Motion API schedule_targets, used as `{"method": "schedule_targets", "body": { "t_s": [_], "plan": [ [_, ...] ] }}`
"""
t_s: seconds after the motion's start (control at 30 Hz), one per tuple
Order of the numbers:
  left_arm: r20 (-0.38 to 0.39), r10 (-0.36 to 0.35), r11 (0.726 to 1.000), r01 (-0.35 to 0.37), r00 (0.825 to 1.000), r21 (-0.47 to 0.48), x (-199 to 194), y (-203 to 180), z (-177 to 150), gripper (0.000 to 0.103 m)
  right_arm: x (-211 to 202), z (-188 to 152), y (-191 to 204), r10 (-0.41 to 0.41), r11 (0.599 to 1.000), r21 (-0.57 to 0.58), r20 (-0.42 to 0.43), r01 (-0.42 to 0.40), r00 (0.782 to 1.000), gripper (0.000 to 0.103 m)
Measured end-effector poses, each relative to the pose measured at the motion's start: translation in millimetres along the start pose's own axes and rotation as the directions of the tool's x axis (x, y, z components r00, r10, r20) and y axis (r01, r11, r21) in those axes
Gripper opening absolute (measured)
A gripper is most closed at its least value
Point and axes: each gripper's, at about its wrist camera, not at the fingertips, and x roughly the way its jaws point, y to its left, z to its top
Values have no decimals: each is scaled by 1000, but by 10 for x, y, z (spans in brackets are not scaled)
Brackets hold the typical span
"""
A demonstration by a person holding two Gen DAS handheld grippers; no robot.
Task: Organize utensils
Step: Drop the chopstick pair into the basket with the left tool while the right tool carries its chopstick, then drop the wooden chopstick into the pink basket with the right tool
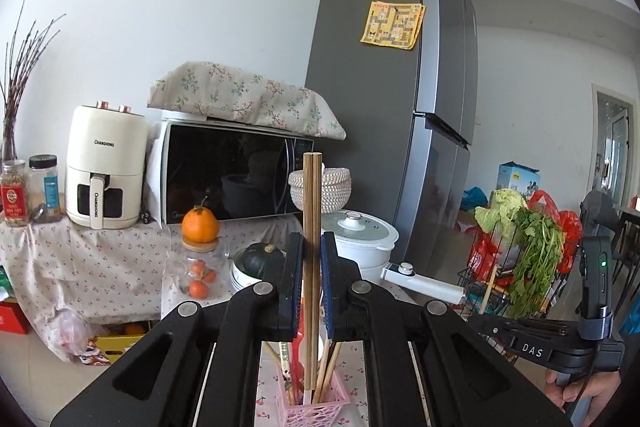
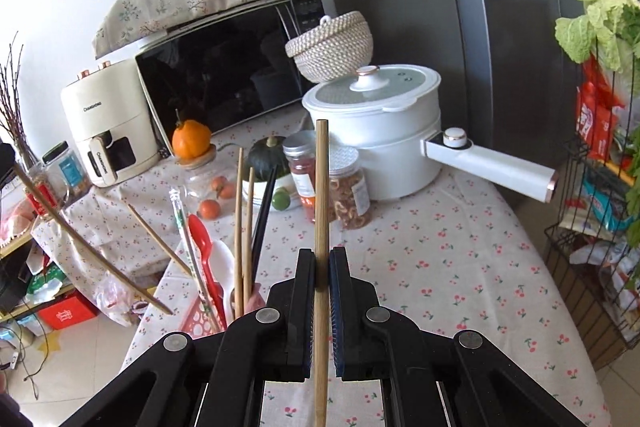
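In the left wrist view my left gripper [image 1: 312, 241] is shut on a pair of wooden chopsticks [image 1: 312, 195] that stand upright above a pink lattice basket [image 1: 334, 403]. Several chopsticks and a red spoon [image 1: 297, 351] stand in that basket. In the right wrist view my right gripper [image 2: 322, 255] is shut on a single wooden chopstick [image 2: 321, 187], also upright. To its left the basket [image 2: 191, 321] holds wooden chopsticks [image 2: 239, 227], black chopsticks [image 2: 264, 211], a red spoon [image 2: 202, 239] and a white spoon [image 2: 224, 263]. A hand [image 1: 588, 393] carries the right gripper at the left view's right edge.
On the cherry-print tablecloth [image 2: 440, 267] stand a white pot with a long handle [image 2: 384, 131], two jars [image 2: 352, 187], a dark pumpkin [image 2: 266, 157] and an orange on a jar [image 2: 191, 137]. Behind are a microwave [image 1: 232, 171], an air fryer [image 1: 105, 167] and a fridge [image 1: 400, 87]. A wire rack with greens [image 2: 600, 187] stands right.
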Motion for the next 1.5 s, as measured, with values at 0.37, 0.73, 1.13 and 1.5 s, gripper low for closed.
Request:
{"method": "schedule_targets", "body": {
  "t_s": [0.37,0.73,1.13,1.5],
  "plan": [
    [-138,15,1000,-11,990,27,557,19,-428,9,77,-5,-15,4,1000,4,-2,-4,1000,6],
    [-269,-1,987,-43,963,-156,664,319,-448,79,41,17,57,29,999,12,29,-30,999,6],
    [-501,183,970,-238,846,-46,411,531,-679,85,-26,294,362,136,987,59,189,-150,972,6],
    [-579,164,972,-230,798,-41,452,686,-836,85,408,245,764,74,996,-58,212,-63,974,6]
  ]
}}
